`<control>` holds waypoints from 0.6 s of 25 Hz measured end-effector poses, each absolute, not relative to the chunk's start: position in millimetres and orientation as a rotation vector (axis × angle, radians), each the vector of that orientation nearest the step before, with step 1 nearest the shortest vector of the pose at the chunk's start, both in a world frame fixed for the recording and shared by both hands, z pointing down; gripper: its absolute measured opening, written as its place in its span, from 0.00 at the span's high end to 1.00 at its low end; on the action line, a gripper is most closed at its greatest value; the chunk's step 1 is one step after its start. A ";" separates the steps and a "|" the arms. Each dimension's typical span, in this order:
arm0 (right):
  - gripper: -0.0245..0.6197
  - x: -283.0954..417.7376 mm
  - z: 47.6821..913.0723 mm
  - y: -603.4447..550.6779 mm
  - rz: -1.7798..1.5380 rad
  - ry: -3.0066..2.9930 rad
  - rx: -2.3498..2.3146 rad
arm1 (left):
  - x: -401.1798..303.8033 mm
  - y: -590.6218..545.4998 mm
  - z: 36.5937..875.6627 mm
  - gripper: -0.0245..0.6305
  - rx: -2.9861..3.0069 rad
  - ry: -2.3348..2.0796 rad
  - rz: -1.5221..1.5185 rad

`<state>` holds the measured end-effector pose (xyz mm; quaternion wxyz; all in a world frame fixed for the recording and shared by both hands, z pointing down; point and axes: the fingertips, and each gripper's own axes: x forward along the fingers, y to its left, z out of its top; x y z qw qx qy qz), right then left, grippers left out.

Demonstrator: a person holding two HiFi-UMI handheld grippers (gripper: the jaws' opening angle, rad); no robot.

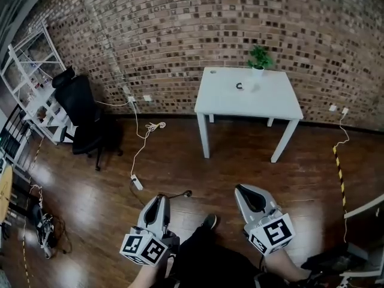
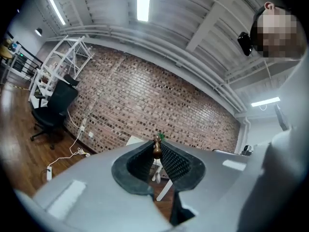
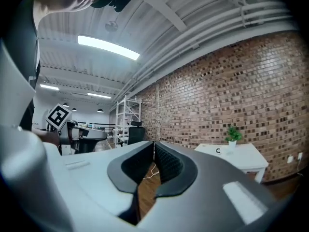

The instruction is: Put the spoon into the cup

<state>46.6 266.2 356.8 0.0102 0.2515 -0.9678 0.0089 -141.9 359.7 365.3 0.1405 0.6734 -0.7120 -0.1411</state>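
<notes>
where brick (image 1: pixel 180 41) meets wood floor (image 1: pixel 180 173), a white table (image 1: pixel 264 101) stands

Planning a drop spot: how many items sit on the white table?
2: a small dark object near the middle of the table and a potted plant at its back edge. Smaller items may go unseen.

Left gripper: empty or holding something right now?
Holding. In the left gripper view, the left gripper has its jaws closed on a slim brown knobbed piece at their tips, apparently the handle of the spoon.
</notes>
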 end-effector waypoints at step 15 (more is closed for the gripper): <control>0.94 14.8 347.5 133.0 0.074 -2.972 1.010 | -179.3 207.3 369.7 0.91 2.059 -1.867 -0.363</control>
